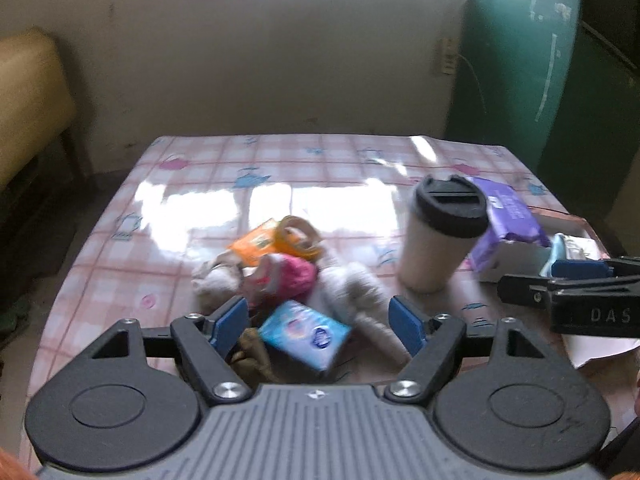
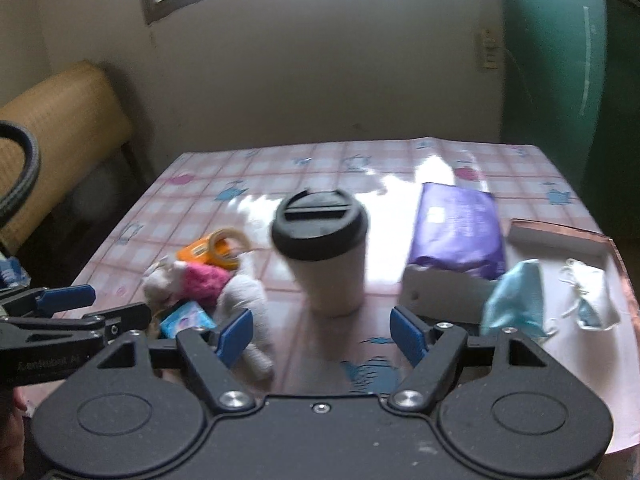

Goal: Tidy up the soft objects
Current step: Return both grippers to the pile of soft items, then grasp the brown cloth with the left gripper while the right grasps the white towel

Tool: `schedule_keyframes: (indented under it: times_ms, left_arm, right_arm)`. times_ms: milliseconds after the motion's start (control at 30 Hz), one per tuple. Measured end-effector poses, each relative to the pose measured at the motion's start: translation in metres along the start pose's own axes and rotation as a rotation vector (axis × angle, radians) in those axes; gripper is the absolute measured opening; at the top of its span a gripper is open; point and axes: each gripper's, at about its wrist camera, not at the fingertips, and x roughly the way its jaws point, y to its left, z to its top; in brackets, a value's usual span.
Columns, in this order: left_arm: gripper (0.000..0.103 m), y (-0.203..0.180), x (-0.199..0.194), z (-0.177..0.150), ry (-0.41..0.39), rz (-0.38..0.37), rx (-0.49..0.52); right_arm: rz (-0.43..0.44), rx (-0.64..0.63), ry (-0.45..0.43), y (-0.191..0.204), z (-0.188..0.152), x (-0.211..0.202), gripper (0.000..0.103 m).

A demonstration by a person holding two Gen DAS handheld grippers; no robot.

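A table (image 1: 192, 184) with a pink checked cloth fills the middle of both views.

On the left side of the table is a little heap of soft things. An orange packet (image 1: 256, 244) lies at the far side of the heap, with a yellow ring (image 1: 298, 236) touching it. Just nearer is a pink and white soft toy (image 1: 280, 276), and a white fluffy toy (image 1: 352, 292) lies on its right. A small blue packet (image 1: 304, 334) lies at the near edge of the heap.

The left gripper (image 1: 320, 326) hangs over the near side of this heap. Its blue fingers (image 1: 230, 322) are spread wide apart. The blue packet sits in the gap between them, but the fingers are not pressing on it.

To the right of the heap stands a white cup (image 2: 332, 272) with a black lid. It is upright.

The right gripper (image 2: 322, 334) is in front of the cup. Its jaws are spread wide too, and they grip nothing.

Farther right, a purple packet (image 2: 456, 232) leans on a white box (image 2: 440, 292). A blue face mask (image 2: 516, 300) hangs at the box's right side. A white face mask (image 2: 592, 300) lies near the right edge of the table.
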Motion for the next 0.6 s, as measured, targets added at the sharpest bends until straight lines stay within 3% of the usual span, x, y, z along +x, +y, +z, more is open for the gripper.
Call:
schedule_keyframes:
  times_ms: [600]
  left_arm:
    - [0.080,0.059,-0.002,-0.036,0.034,0.065,-0.088]
  right_arm:
    - [0.048,-0.050,0.059,0.041,-0.015,0.024,0.089]
